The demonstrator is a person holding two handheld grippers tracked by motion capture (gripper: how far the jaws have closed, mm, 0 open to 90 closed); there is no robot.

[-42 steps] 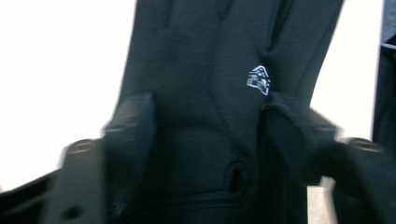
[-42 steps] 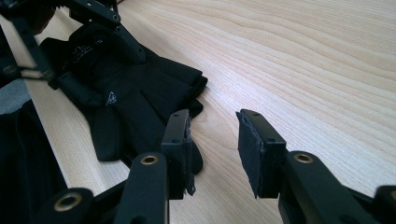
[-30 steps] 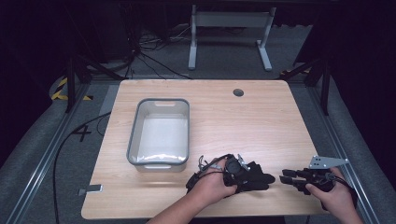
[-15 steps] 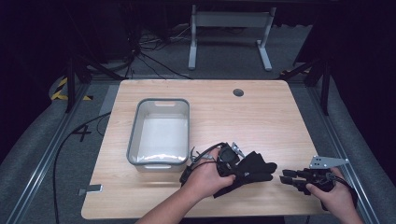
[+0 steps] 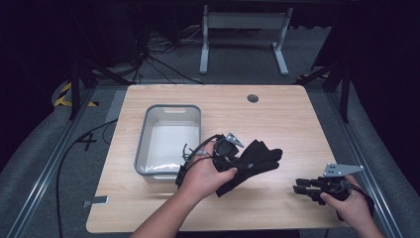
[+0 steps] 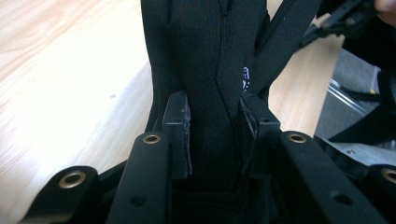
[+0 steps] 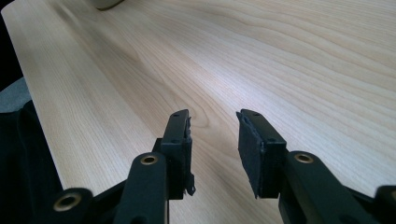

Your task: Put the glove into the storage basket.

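Left claw (image 5: 236, 157) grips a black glove (image 5: 250, 165), clamped between both jaws; in the left gripper view the glove (image 6: 210, 70) runs straight up from between the pads (image 6: 180, 135) and extends past the jaw tips. A seam and a small white mark show on the fabric near the right pad. In the high view the glove hangs out to the right of the left claw, over the front middle of the wooden surface (image 5: 277, 119); cannot tell whether its lower edge touches the wood. The left hand (image 5: 203, 173) wraps the gripper body, cable looping beside it.

A grey bin (image 5: 168, 140) sits on the surface just left of the left claw, near the hand, apart from the glove. Bin interior looks pale; contents not clear.

Right claw (image 5: 298, 188) is at the front right of the surface, held by the right hand (image 5: 349, 203), well apart from the glove and pointing left toward it. In the right gripper view the right claw (image 7: 214, 135) is parted, a moderate gap between the pads, nothing between them, just bare wood grain below. A grey three-cornered plate (image 5: 341, 170) sits on top of it.

A small round hole (image 5: 252, 98) is in the surface near the far edge.
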